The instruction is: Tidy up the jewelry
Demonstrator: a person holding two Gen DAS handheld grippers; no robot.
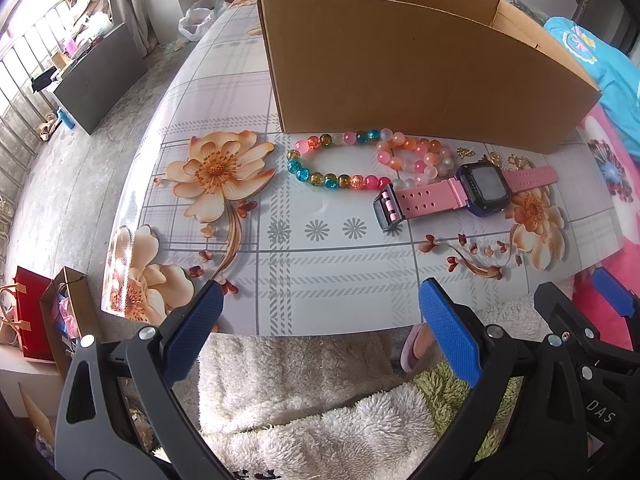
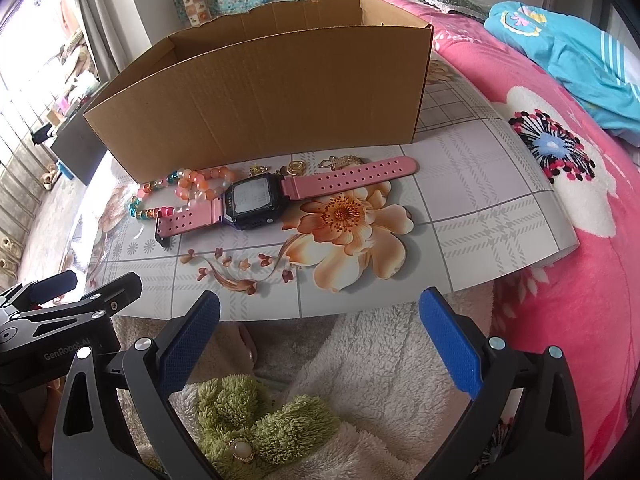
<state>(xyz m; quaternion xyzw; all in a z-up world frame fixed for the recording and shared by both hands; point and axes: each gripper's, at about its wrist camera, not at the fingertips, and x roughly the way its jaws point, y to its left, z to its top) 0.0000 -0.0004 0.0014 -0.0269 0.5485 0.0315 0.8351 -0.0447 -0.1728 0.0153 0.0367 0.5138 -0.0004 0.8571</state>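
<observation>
Jewelry lies in a row on your flowered table [image 1: 320, 264], just in front of the open cardboard box [image 1: 400, 72].

In your left wrist view, a multicoloured bead bracelet [image 1: 332, 160] sits left of a peach and pink bead bracelet [image 1: 416, 156]; the two touch or overlap where they meet. The pink-strapped watch [image 1: 480, 190] lies on the near side of the peach beads, its buckle end toward you, and it seems to touch them. Small gold pieces [image 1: 466, 153] rest beside the box wall, too small to tell apart. Your left gripper [image 1: 316, 316] hovers over the table's near edge with its blue-padded fingers [image 1: 192, 332] spread wide and holding nothing. Part of your right gripper shows at the right edge.

In your right wrist view, the watch [image 2: 256, 200] lies slantwise with its face up, both bracelets at its left. The gold pieces [image 2: 296, 167] lie between the strap and the box [image 2: 280, 92]. Your right gripper [image 2: 320, 320] also hangs at the near edge, fingers [image 2: 450, 340] wide apart and empty, above fluffy cream fabric [image 2: 360, 360].
</observation>
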